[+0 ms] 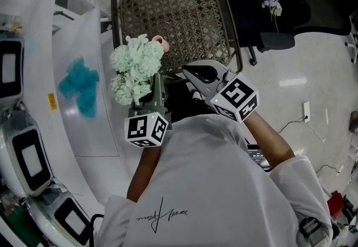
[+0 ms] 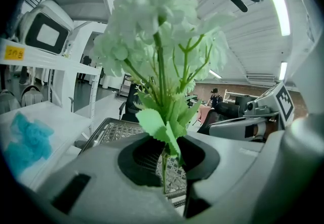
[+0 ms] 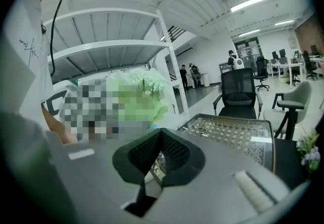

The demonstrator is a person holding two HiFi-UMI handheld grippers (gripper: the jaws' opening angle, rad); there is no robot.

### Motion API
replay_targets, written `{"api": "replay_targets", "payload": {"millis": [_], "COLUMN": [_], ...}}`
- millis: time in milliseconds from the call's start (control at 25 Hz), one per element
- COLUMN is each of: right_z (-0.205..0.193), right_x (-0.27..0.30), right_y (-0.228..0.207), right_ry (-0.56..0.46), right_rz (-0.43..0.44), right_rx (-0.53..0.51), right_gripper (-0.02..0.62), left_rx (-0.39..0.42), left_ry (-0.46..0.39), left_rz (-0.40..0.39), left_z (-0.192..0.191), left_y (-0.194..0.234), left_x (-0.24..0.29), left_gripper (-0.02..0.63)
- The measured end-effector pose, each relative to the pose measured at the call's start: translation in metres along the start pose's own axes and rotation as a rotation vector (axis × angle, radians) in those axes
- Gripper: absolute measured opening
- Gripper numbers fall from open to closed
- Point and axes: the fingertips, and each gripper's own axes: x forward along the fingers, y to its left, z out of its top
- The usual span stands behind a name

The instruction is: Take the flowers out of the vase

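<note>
Clamping flowers in left gripper, yellow shelf label illegible

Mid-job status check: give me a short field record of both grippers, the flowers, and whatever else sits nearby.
left gripper: shut on the thin stem of the pale green flower bunch, which it holds upright in the air
right gripper: shut, nothing between its jaws, beside the left one
vase: not in view
brown woven-top table: just beyond both grippers
blue flower bunch: lying on the white shelf at the person's left
task state: bunch is clear of any vase
</note>
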Motion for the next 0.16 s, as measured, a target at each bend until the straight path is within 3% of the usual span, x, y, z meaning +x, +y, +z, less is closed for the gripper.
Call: {"api": "replay_targets", "payload": {"millis": [160], "right_z": [0.0051], "right_x": [-0.0061], "right_y": [-0.0073], "right_ry": [-0.021], "right_rz": [-0.017], "right_rx": [0.011], "right_gripper": [0.005], "left_rx": [-0.005], "left_ry": [-0.008], "left_rz": [-0.006], "left_z": [0.0031], "left_y": [-0.0051], "left_x": [0.0018], "left_gripper": [0.069]}}
